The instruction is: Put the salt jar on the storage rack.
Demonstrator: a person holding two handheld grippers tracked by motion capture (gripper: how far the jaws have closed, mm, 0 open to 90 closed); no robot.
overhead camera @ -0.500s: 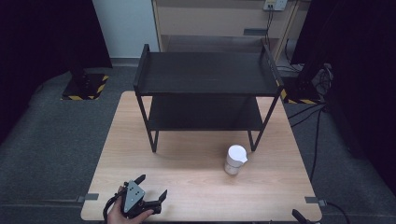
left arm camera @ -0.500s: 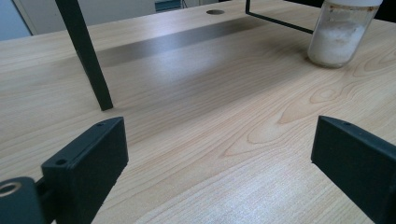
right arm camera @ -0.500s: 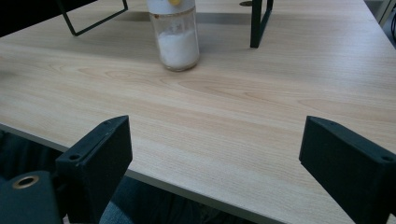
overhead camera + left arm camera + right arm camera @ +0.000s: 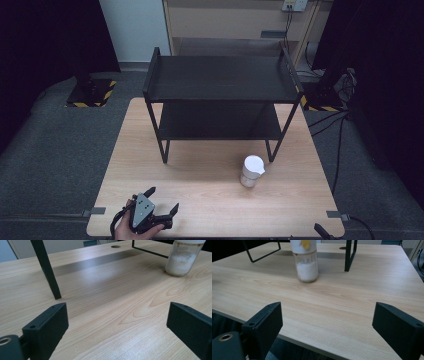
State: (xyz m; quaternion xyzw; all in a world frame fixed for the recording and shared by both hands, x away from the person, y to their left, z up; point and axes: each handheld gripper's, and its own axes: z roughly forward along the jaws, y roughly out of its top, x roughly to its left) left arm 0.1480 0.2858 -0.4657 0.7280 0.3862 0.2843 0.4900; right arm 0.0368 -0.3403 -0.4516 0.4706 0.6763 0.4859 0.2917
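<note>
Jar (image 4: 251, 171) w/ white lid sits upright on the table (image 4: 200, 200), right of centre, just near of the black 2-tier rack's (image 4: 220, 95) front-right leg, apart from it. Clear glass body, roughly half full of white powder/granules (salt or sugar, can't tell); in right gripper view the jar (image 4: 306, 262) shows a white top section w/ a yellow mark. In left gripper view the jar (image 4: 183, 257) is at far right, bottom flat on the wood.

Left gripper (image 4: 162, 202) is at near-left table edge, held in a hand (image 4: 127, 231), jaws wide apart, nothing btwn them, well apart from jar. Right gripper (image 4: 327, 320) hangs past the near edge of the table on the right side, jaws spread wide, empty, aimed roughly at the jar.

Handling, my read: glass = rigid, won't give under the pads, but smooth so likely slippery; fragile if knocked over or dropped. Weight prob moderate, glass plus contents, low centre of mass since fill sits at bottom. Tallish and narrow-based, so a nudge high up could tip it. Lid looks like a pour/flip type w/ spout; grabbing it risks popping it or slipping off.

Best hold: across the glass body at mid height, just under the lid, jaws square on opposite sides, gripper level. Right gripper is nearer and lined up better. Jaw gap looks wide enough for body, can't be sure. Close gently, lift straight up, keep upright.
</note>
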